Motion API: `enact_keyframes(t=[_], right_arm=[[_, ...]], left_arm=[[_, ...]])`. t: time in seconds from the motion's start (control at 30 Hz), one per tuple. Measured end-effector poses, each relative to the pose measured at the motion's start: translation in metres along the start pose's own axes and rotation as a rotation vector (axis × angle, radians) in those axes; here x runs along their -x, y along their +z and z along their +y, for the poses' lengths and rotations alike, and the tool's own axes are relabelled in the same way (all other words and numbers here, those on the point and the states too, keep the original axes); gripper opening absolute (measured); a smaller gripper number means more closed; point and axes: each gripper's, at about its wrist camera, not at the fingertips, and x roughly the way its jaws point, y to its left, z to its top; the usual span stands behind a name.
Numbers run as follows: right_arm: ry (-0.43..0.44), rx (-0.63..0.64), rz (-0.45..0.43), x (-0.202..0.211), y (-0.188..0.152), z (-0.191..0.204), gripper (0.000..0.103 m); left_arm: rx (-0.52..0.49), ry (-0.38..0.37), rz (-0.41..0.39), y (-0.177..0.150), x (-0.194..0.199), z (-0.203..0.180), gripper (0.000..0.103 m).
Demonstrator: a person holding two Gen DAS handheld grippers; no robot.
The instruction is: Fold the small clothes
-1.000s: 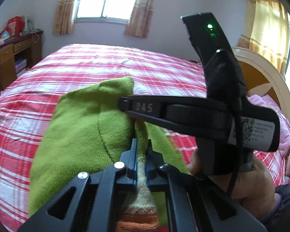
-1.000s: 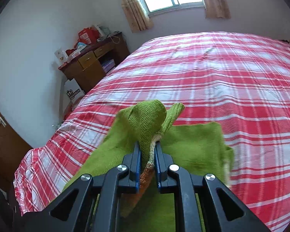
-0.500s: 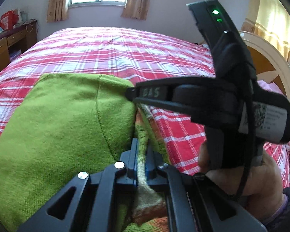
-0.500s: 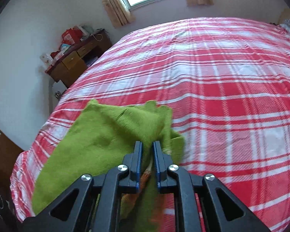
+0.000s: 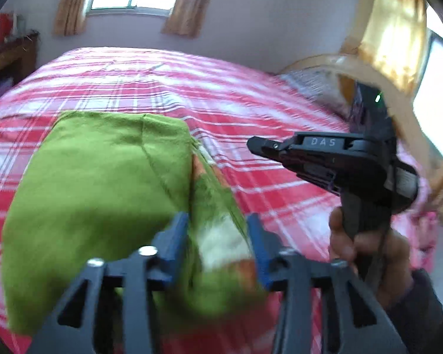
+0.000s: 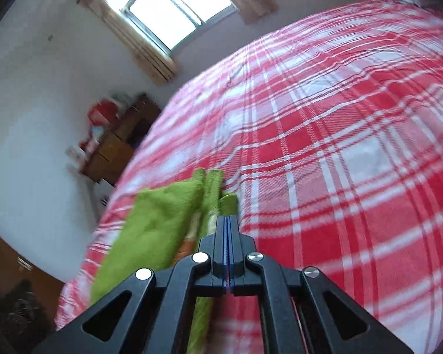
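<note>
A small green knit garment (image 5: 97, 188) lies folded on the red plaid bed; its striped orange and white hem (image 5: 221, 242) faces me. My left gripper (image 5: 218, 233) is open, its blue pads either side of the hem. My right gripper (image 6: 227, 221) is shut and empty, just right of the garment (image 6: 156, 224), which lies beside it. In the left wrist view the right gripper (image 5: 257, 144) hovers above the bed, apart from the garment.
The bed (image 6: 339, 147) is covered in red and white plaid. A wooden desk (image 6: 115, 150) with red items stands by the left wall under a window. A curved wooden headboard (image 5: 398, 112) and pink bedding are at the right.
Both grippers have let go of the garment: the left has opened, the right has pulled off to the right and closed. The garment now lies folded on the bed.
</note>
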Motion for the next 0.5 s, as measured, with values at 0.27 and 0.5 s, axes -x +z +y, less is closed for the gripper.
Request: enact_keyframes(t=[0.27, 0.5], right_arm=[[0.168, -0.04, 0.056, 0.028, -0.043, 0.033, 0.001], [0.236, -0.077, 0.106, 0.013, -0.068, 0.054, 0.001]], left_arm=[[0.044, 0.12, -0.138, -0.032, 0.098, 0.054, 0.081], [0.216, 0.194, -0.113, -0.044, 0.113, 0.109, 0.081]])
